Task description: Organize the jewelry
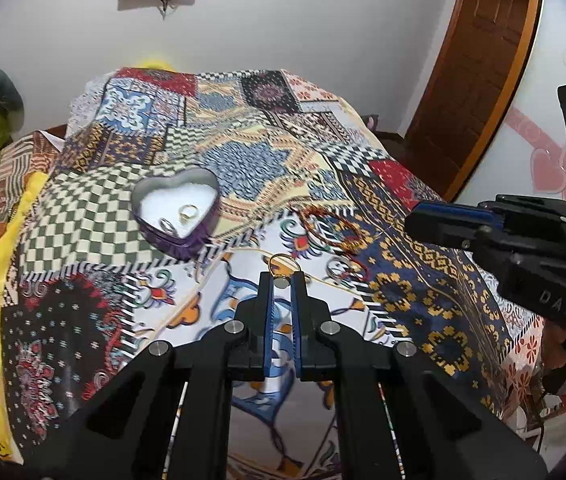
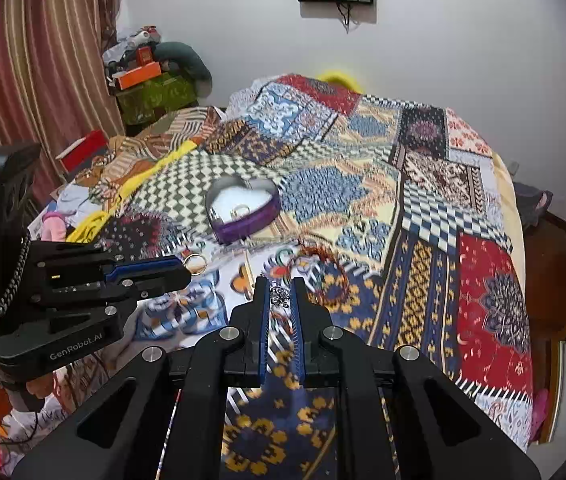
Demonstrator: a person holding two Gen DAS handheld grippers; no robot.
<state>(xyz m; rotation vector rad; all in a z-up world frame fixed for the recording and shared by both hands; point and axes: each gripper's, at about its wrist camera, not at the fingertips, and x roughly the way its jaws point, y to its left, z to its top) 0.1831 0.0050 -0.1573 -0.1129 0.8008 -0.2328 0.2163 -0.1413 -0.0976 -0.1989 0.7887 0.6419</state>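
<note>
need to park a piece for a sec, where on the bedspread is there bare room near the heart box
Free: the green-checked patch left of the heart box, and the blue-and-cream stretch behind it toward the wall. Crowded: in front and to the right, where the beaded bracelet lies and the left gripper and the right gripper hold jewelry.

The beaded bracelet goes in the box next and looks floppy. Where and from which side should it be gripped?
Probably pinch one strand of the beaded bracelet on its near arc, coming from above. It lies flat as an open loop on the quilt, so a hand-held gripper could straddle only a single strand there; the thin gold chain crosses nearby, so keep clear.
</note>
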